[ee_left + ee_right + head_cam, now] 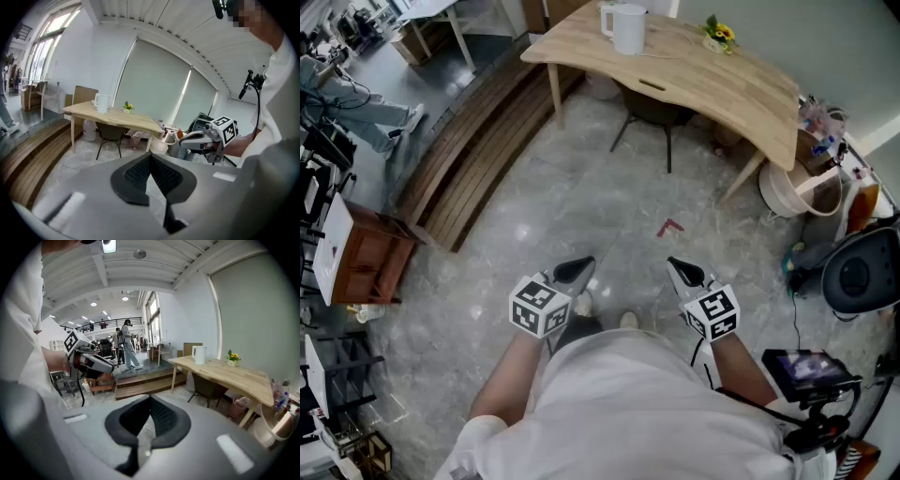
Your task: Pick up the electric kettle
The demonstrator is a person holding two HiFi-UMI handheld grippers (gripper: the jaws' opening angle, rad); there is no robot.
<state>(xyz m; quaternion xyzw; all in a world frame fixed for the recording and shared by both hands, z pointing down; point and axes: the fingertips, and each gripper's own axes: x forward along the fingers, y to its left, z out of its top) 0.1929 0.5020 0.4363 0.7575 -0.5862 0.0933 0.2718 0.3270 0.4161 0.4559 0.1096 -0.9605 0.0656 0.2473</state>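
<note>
**Approach phase, well short of the wooden table (741,84).**

- Note the electric kettle (628,26) upright on the table's left end, with its handle (606,17) apparently turned toward that end.
- Note the left gripper (578,269) and the right gripper (682,270), both well apart from the table and angled down at the floor (581,197) in front of it. Each has its jaws pressed together on nothing.
- Close the gap to the table first; judged from here, neither gripper is within reach of the kettle.
- Spread the jaws of the chosen gripper on the way to the table's left end, not at the kettle itself.
- Take the handle rather than the smooth body, and seat the pads well around it.
- Lift straight up off the table top, in case of a base underneath, not discernible here.
- Mind the chair (652,105) tucked under the table's middle and the small flower pot (719,36) further right along the table top.
- Keep the approach on the kettle's open side.
- Expect a heavier, sloshing load if filled; contents not visible.
</note>
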